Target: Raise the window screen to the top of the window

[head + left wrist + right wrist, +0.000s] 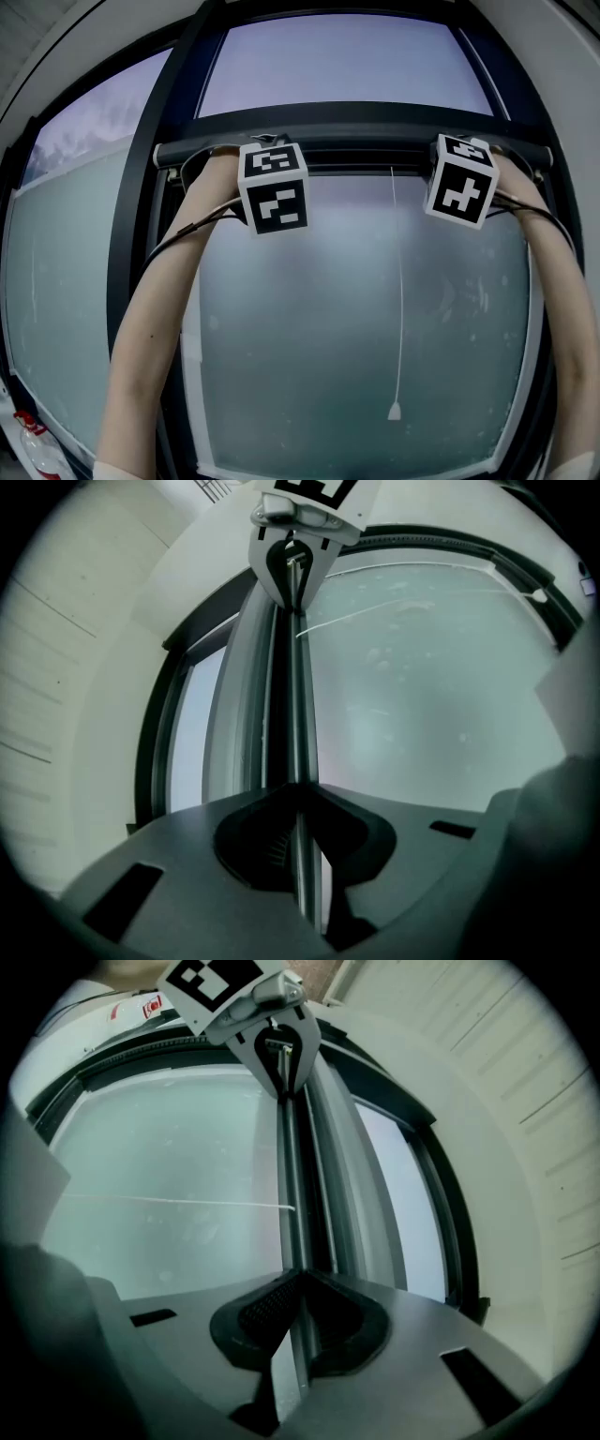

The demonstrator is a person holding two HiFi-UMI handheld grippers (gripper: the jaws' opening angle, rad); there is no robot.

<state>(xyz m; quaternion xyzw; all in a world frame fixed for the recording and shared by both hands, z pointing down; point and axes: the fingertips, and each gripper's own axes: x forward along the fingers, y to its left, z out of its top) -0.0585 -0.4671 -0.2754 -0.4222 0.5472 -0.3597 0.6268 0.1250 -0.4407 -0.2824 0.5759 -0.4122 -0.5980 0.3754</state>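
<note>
Left tool (298, 794) pinched tight on screen bar (356, 150); right tool (300, 1279) clamps same bar, well apart.

Noted window screen (309, 328) as hazy grey-green, its screen rail (366, 152) near black. Recorded bold black-and-white square patterns on both marker cubes (274, 187). Logged pull cord (400, 300) as white, window frame (145, 206) black, upper pane (347, 66) pale lilac.

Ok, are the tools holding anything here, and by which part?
Both grip the window screen bar: left tool toward its left end, right tool toward its right end.
</note>
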